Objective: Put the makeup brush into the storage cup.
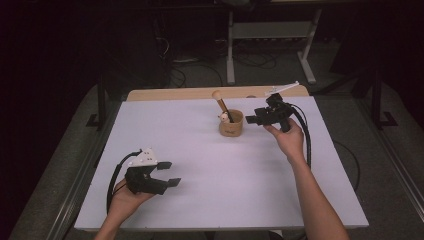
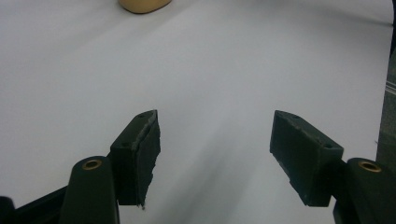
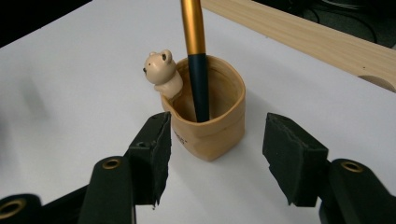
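Observation:
A tan cup stands on the white table top, right of the middle toward the back. A small bear figure perches on its rim, and a pen with a gold upper part and a dark lower part stands inside the cup. My right gripper is just right of the cup, aimed at it. In the right gripper view its jaws stand open on either side of the cup's near wall without touching it. My left gripper rests near the front left, open and with nothing between its jaws.
The white table top stretches between the two grippers. A light wooden strip runs along the back edge behind the cup. Beyond the table are a dark floor with cables and white desk legs. The cup's base sits far ahead of the left gripper.

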